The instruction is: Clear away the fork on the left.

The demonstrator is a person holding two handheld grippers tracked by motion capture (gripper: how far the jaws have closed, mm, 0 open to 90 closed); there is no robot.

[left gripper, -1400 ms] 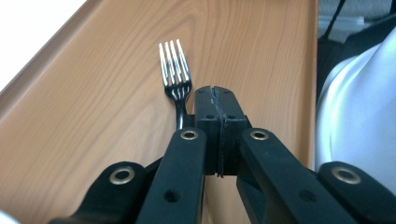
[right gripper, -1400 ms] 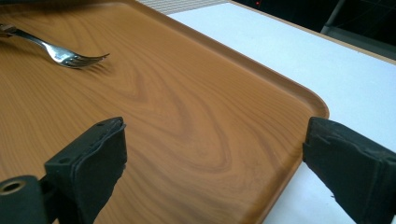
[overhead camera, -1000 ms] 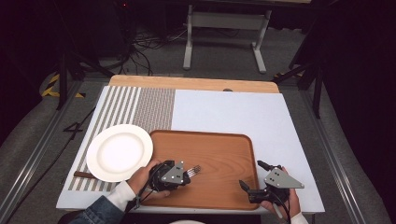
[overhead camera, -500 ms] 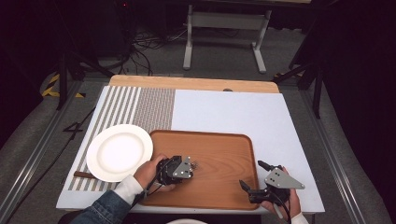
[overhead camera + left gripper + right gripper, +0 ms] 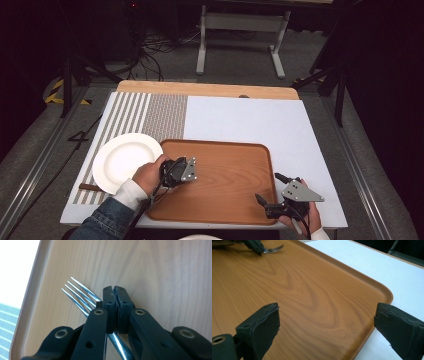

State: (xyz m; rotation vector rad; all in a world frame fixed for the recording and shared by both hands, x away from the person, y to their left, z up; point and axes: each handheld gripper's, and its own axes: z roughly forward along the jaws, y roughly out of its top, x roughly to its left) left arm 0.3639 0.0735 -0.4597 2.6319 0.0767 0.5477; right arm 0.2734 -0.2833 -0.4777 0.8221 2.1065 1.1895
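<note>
We had the shiny metal fork [image 5: 82, 296] pinched tight by its neck in our left gripper [image 5: 114, 293], just over the smooth brown wooden tray [image 5: 235, 200]. Picking it up looked done; putting it somewhere was left, maybe by the round white plate [image 5: 120, 160]. Our right gripper [image 5: 327, 322] stood wide open and empty at the tray's rounded corner.

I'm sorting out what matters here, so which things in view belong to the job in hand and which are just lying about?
In the job:
- fork, clamped in the left gripper
- wooden tray, under the fork

Lying about:
- white plate, bare, left of the tray
- striped placemat
- brown handle poking out from under the plate
- right gripper, open and idle at the tray's corner
</note>
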